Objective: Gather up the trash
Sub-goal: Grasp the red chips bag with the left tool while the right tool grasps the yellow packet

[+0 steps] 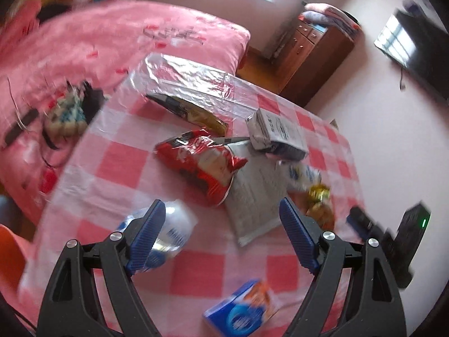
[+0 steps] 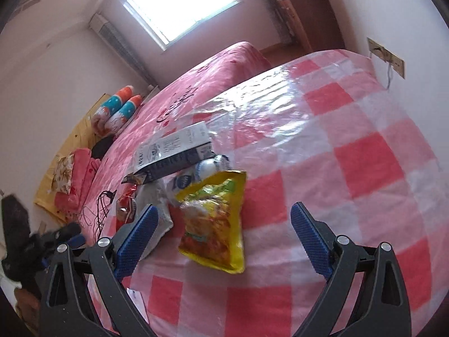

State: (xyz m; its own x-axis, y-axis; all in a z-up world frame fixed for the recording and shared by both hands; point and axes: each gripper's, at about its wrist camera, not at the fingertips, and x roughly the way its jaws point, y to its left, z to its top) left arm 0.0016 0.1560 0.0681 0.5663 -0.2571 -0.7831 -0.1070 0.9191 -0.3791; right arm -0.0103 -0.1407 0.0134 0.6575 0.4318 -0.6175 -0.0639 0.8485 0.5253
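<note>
Yellow snack bag [image 2: 214, 219] between spread right gripper [image 2: 224, 233] fingers, untouched

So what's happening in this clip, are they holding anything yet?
Nothing is held yet. A person holds two tongs above a table with a pink-and-white checked plastic cloth strewn with trash. The left tongs are open over a red crinkled snack bag and a grey padded mailer. The right tongs are open, with a yellow snack pouch lying between their fingers, untouched.
</note>
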